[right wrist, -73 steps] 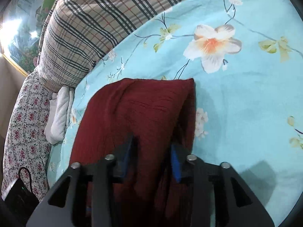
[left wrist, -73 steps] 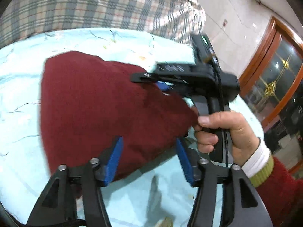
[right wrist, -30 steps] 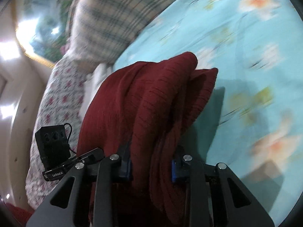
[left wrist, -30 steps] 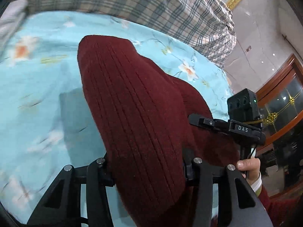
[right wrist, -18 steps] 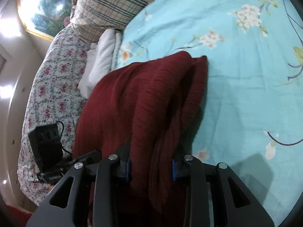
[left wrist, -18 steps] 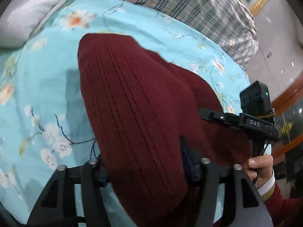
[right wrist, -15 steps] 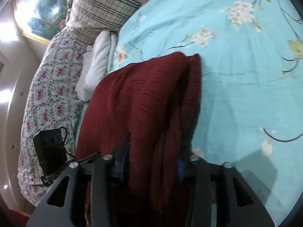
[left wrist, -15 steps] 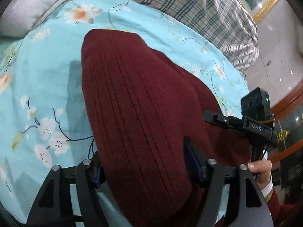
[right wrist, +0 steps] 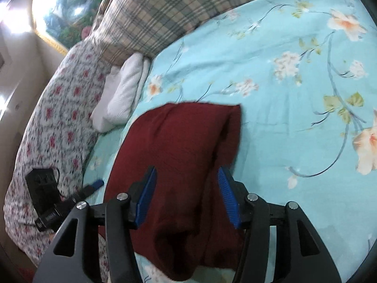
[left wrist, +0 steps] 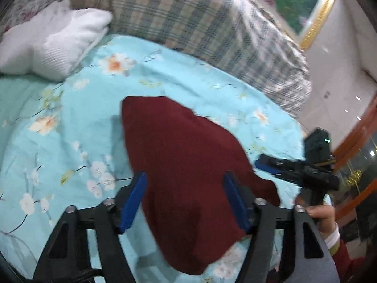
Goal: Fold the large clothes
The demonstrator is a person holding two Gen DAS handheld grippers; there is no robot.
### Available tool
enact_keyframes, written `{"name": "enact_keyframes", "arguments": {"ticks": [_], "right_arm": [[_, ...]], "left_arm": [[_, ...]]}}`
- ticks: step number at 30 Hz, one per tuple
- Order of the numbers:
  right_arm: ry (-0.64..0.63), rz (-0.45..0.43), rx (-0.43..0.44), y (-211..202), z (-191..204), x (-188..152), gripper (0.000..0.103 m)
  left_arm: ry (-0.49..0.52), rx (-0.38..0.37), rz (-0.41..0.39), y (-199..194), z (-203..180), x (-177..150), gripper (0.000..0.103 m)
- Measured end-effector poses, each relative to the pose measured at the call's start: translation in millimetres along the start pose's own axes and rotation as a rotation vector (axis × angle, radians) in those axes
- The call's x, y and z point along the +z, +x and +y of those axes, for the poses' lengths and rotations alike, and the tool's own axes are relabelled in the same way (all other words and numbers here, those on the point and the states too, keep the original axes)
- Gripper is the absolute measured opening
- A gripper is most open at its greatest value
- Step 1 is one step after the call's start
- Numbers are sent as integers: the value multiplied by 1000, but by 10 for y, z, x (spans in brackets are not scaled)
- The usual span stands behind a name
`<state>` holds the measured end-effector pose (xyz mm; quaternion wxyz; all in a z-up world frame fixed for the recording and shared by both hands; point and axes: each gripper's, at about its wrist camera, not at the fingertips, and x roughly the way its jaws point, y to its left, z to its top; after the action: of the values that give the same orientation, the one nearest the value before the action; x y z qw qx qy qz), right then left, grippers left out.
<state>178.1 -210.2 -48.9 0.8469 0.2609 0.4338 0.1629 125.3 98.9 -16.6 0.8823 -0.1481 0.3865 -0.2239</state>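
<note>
Maroon knit: dark-red ribbed knitted garment [left wrist: 186,165] lies folded on the pale-blue floral bedsheet [left wrist: 70,127], laid flat to finish the fold
Left gripper [left wrist: 186,202]: jaws closing a little but wide, blue pads clear of the cloth between them
Right gripper [right wrist: 186,198]: jaws opening, garment between them, unpinched, seemingly just let go
Bystanders: white folded towel [right wrist: 122,94] and plaid quilt [left wrist: 200,21] at the head of the bed
</note>
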Motion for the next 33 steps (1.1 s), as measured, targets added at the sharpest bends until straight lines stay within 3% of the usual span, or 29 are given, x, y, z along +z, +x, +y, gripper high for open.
{"name": "enact_keyframes", "arguments": {"ticks": [3, 5, 8, 11, 13, 15, 18, 21, 24, 26, 30, 33], "right_arm": [[7, 57, -4, 221, 18, -56, 46], [5, 77, -10, 310, 17, -70, 23], [-1, 19, 25, 151, 45, -5, 15], [-19, -70, 46, -155, 82, 75, 11], [-33, -64, 15, -192, 42, 96, 11], [-20, -2, -30, -45, -92, 40, 11], [-9, 51, -94, 195, -269, -136, 11], [56, 25, -98, 107, -312, -123, 15], [-12, -84, -210, -164, -74, 3, 22], [-51, -123, -165, -250, 109, 114, 22], [-73, -18, 44, 126, 331, 323, 22], [-58, 64, 30, 601, 266, 381, 22]], "left_arm": [[34, -12, 30, 113, -67, 0, 57], [48, -6, 49, 219, -100, -23, 56], [60, -5, 74, 272, -113, -32, 56], [87, -83, 88, 299, -242, 9, 49], [128, -89, 135, 442, -373, -35, 49], [169, -51, 171, 596, -467, -120, 48], [181, -44, 177, 751, -501, -240, 48], [189, -36, 164, 740, -528, -292, 48], [196, -35, 158, 742, -517, -312, 48], [184, -40, 149, 743, -494, -306, 48], [191, -20, 133, 781, -524, -313, 51], [216, 8, 120, 799, -590, -358, 51]]}}
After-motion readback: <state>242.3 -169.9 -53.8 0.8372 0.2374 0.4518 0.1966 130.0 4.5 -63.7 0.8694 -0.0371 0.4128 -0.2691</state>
